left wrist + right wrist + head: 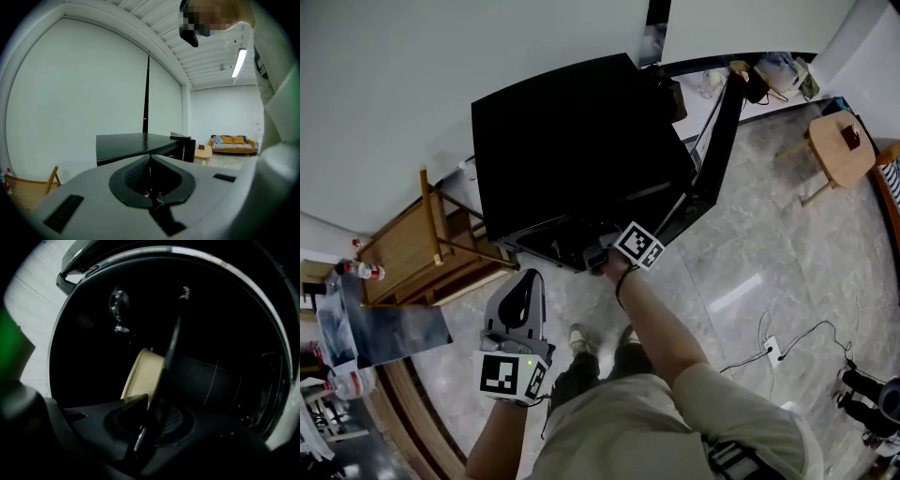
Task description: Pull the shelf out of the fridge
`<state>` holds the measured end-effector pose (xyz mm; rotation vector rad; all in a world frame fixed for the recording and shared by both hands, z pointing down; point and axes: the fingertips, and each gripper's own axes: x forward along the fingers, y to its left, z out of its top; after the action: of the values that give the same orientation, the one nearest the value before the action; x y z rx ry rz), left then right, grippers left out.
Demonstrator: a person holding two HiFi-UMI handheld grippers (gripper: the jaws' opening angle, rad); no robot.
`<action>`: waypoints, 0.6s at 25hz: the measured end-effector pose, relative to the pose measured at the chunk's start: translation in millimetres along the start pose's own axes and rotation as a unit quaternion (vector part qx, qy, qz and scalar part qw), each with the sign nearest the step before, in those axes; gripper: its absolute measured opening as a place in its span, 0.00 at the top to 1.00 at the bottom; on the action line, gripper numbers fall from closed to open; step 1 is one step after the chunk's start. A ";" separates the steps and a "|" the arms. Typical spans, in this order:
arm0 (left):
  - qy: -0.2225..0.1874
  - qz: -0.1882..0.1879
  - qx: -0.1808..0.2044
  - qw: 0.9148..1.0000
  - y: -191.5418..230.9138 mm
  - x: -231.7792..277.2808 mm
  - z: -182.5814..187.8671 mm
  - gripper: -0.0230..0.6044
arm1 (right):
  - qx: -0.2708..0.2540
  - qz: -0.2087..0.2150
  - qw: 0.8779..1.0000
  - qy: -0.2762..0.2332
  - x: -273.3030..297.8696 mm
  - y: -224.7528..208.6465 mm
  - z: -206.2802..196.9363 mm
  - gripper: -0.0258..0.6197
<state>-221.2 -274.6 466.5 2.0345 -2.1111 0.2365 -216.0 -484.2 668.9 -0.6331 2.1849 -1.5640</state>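
Gripping the shelf by its edge inside the fridge, our right gripper is pinched narrow on it. A skewed pull could jam the shelf or slip the thin edge; the cream item beside it may tip. The door bounds our right; the floor behind is open. Our left gripper hangs closed, empty.

We find the head view evenly lit, with a pale streak of glare on the glossy floor and straight lines bowing toward the edges. The left gripper view is bright under a ceiling strip light, and its corners are vignetted black. The right gripper view is very dark inside the fridge. Detail there looks soft, perhaps from motion.
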 end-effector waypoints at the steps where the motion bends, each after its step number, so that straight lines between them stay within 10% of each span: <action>1: -0.001 -0.004 0.001 1.000 -1.5 -0.5 0.1 0.95 | 0.009 -0.002 1.000 -0.005 -0.4 -2.3 0.0 0.91; 15: -0.016 -0.010 -0.001 1.000 -0.5 -22.4 2.7 0.95 | 0.094 -0.018 0.995 -0.035 -27.3 -2.9 -9.9 0.95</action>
<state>-220.0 -253.7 458.2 2.0700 -2.1088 0.2001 -198.4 -462.0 676.0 -0.6602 1.9573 -1.7127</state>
